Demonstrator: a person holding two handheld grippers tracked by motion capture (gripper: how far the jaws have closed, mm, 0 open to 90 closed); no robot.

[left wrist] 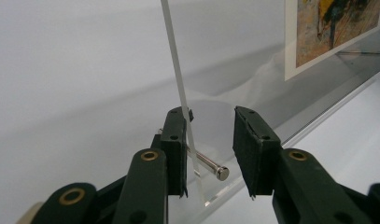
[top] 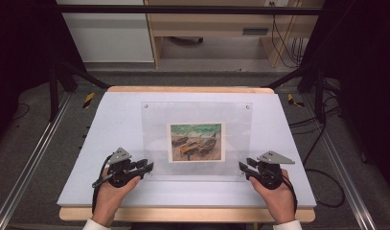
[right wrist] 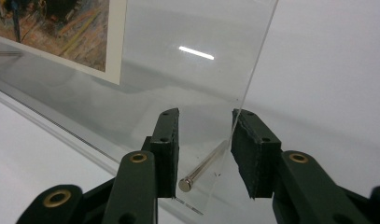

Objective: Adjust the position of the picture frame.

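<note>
Grey carpet floor point(top: 34, 139) surrounds the white-topped surface point(top: 116, 120). Black frame struts point(top: 56, 86) stand either side. Beyond the surface's far edge: pale wooden furniture point(top: 212, 21), white cabinet point(top: 106, 33), dangling cables point(top: 286, 43).

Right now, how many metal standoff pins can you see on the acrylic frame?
4. Far left corner, far right corner, near left pin between the left gripper's open jaws, near right pin between the right gripper's jaws.

I note the frame point(top: 196, 139) is clear, glossy acrylic with smooth edges. Its print point(top: 196, 142) looks like matt paper. The pin point(left wrist: 211, 165) at its corner is polished metal. Both my claws, left point(left wrist: 208, 140) and right point(right wrist: 204, 144), carry rough black padding. The surface point(top: 111, 124) is matt white, edged in pale wood.
</note>
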